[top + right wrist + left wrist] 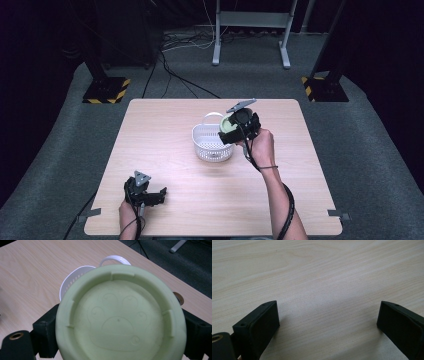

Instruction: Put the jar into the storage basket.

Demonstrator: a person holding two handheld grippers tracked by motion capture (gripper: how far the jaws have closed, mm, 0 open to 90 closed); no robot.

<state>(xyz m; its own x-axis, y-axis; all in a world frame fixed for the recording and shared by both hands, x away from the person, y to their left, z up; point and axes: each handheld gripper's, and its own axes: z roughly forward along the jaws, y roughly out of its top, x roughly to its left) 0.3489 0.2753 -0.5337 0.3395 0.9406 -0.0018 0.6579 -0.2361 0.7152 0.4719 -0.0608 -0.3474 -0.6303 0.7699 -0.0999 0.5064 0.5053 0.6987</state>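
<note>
A pale green round dish [120,317] with a paw print moulded in its face is clamped between the jaws of my right gripper [239,126], which is shut on it. In the high view the green dish [228,125] hangs above the right rim of a white perforated basket [210,142] near the table's middle. The basket's handle [115,259] peeks out behind the dish in the right gripper view. My left gripper [150,196] rests low near the front left of the table, open, with bare wood between its fingers [259,325].
The light wooden table [165,125] stands on grey carpet. Behind it are a grey metal stand [250,30], loose cables [180,75] and two black bases with yellow hazard stripes [106,90].
</note>
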